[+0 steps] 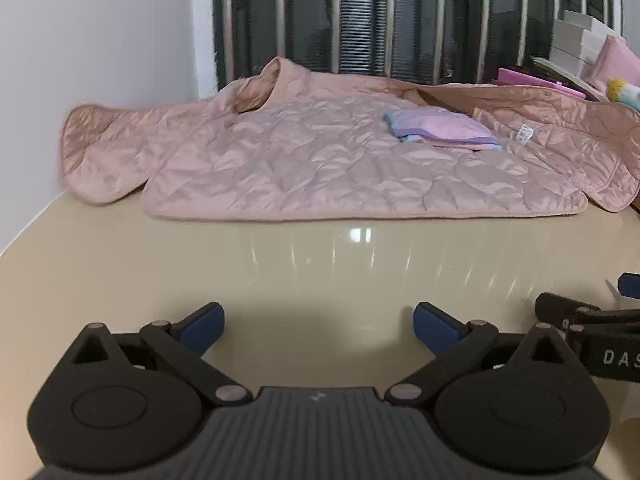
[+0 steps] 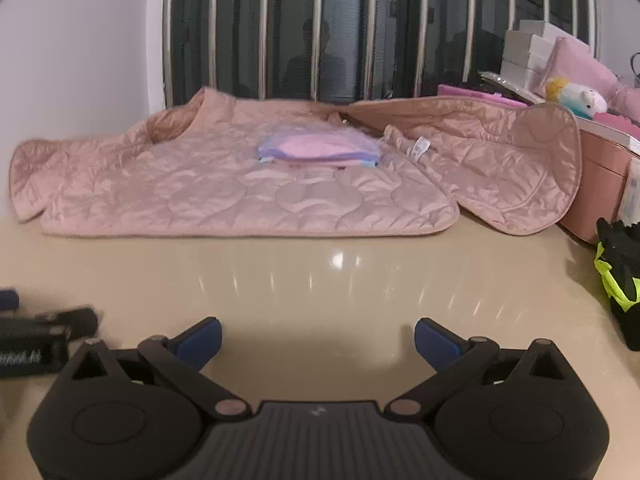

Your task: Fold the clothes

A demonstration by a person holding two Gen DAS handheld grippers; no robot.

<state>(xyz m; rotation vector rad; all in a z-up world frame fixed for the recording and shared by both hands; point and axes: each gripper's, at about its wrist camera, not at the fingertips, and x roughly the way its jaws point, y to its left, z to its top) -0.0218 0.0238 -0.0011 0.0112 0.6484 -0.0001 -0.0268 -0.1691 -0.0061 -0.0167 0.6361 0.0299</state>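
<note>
A pink quilted jacket [image 1: 320, 160] [image 2: 224, 188] lies spread on the beige table [image 1: 320, 272], its sleeves out to the left and right. A small folded pink and lilac garment [image 1: 440, 128] [image 2: 316, 148] rests on top of it. My left gripper [image 1: 319, 322] hovers low over the bare table in front of the jacket, open, with nothing between its blue pads. My right gripper [image 2: 318, 338] is likewise open and empty, short of the jacket's hem. Each gripper shows at the edge of the other's view: the right gripper [image 1: 592, 320], the left gripper [image 2: 40, 332].
A white wall [image 1: 100, 32] borders the table on the left, and a barred dark window [image 2: 360, 28] stands behind. At the right are stacked white boxes [image 2: 528, 56], pink items, a plush toy [image 2: 576, 98], a pink box [image 2: 600, 184] and a black and neon-yellow object [image 2: 620, 280].
</note>
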